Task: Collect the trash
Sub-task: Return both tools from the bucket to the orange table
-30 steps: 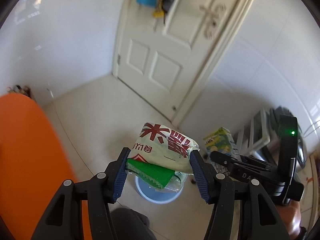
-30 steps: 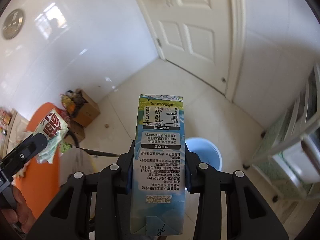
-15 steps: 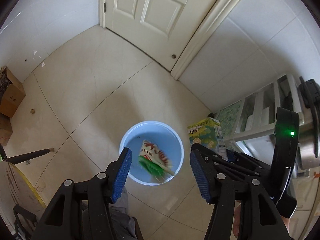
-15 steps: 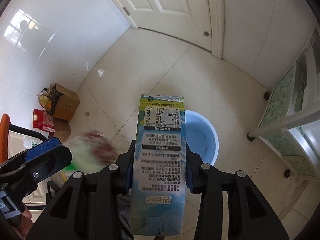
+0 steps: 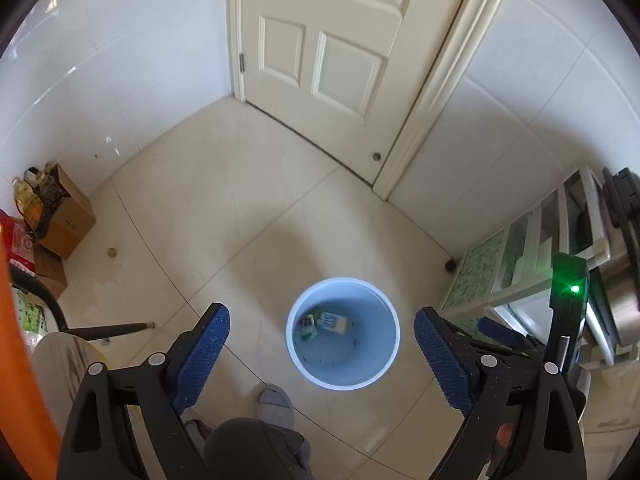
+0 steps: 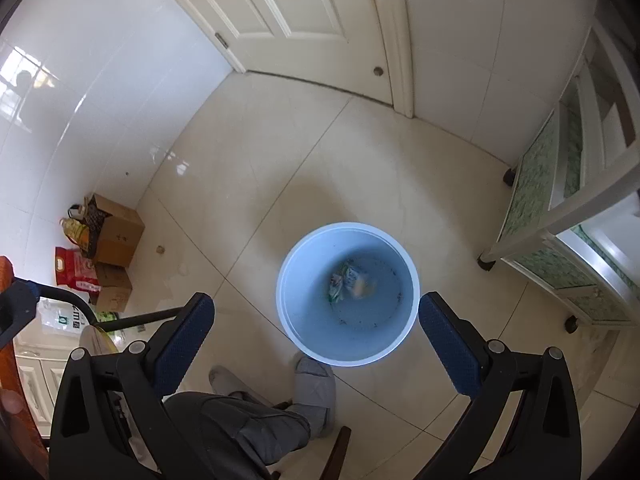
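Below, a light-blue bin (image 6: pixel 347 294) on the tiled floor (image 6: pixel 260 152), milk carton (image 5: pixel 334 322) and crumpled wrapper (image 5: pixel 309 325) inside. Left claw (image 5: pixel 322 330) and right claw (image 6: pixel 316 312) just opened wide, empty.

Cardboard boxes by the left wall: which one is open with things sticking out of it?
The upper cardboard box, against the white wall: its flaps stand open, with a yellow bottle and dark items poking out. The lower box beneath shows none.

Bright daylight, window glare on wall tiles (image 6: pixel 28 92), fisheye-bent edges.
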The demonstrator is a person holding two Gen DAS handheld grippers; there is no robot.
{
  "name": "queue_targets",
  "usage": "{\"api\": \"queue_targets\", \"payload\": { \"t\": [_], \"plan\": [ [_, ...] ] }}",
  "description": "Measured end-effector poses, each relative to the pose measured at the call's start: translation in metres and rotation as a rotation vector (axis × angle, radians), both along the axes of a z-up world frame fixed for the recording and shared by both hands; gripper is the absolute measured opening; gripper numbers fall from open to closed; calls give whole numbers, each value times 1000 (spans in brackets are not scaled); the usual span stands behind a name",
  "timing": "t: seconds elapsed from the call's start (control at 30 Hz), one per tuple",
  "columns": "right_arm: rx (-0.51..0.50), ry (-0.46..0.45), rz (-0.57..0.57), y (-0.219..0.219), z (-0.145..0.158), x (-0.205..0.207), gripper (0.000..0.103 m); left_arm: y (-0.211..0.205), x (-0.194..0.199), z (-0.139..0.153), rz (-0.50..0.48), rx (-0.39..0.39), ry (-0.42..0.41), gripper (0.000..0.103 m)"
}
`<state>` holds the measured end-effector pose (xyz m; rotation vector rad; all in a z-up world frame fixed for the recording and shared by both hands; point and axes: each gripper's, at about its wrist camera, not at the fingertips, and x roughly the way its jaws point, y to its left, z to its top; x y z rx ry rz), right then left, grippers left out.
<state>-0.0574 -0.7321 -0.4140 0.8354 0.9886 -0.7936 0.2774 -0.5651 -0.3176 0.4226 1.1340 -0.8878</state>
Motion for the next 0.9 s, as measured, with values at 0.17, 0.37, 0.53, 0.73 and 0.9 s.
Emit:
{"api": "queue_targets", "payload": {
  "t": [0.17, 0.37, 0.53, 0.73, 0.9],
  "plan": [
    [-79, -19, 33, 28, 46, 8, 103, 36, -10, 41, 27, -68, -65, 92],
    [-186, -83, 91, 73, 114, 26, 103, 129, -34, 95, 88, -167, -132, 93],
    [-280, -155, 162, 123, 173, 47, 103, 210, -56, 147, 171, -255, -231, 96],
    [-371, -241, 292, 195, 235, 83, 103, 313, -82, 197, 307, -314, -366, 101],
    [-427, -306, 412, 253, 271, 115, 103, 396, -103, 225, 444, -329, -477, 102]
  ]
}}
